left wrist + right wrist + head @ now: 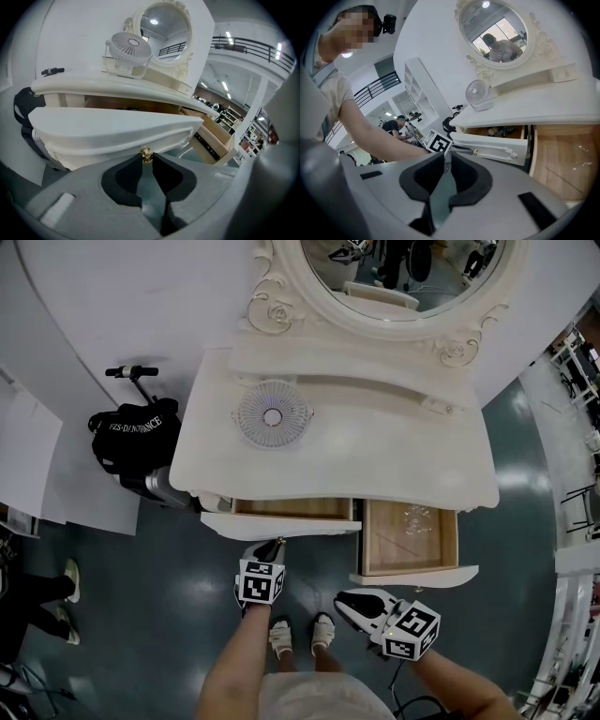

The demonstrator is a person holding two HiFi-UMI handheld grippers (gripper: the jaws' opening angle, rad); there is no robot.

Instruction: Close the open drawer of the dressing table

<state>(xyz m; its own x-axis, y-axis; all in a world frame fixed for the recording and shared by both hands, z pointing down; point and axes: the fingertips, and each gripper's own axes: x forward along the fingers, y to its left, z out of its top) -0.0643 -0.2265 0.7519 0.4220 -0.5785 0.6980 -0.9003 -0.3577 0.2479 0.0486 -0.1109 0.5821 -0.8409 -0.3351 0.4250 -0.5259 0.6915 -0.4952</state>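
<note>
The white dressing table [375, 465] has two open drawers. The left drawer [281, 524] stands out a little; the right drawer [384, 545] stands out much further. My left gripper [277, 545] is at the left drawer's front. In the left gripper view, its jaws [146, 157] are pinched on the small gold knob [146, 152] under the drawer's white front [117, 129]. My right gripper [340, 600] hangs in front of the table between the drawers, apart from both. Its jaws [446, 157] are together with nothing in them, and it looks toward the left drawer [492, 147] and the right drawer [562, 159].
A white fan [272, 415] stands on the tabletop under the oval mirror [403, 277]. A black bag [136, 437] and a scooter handle sit left of the table. My feet [300, 634] are on the dark floor. A small clear object [417, 518] lies in the right drawer.
</note>
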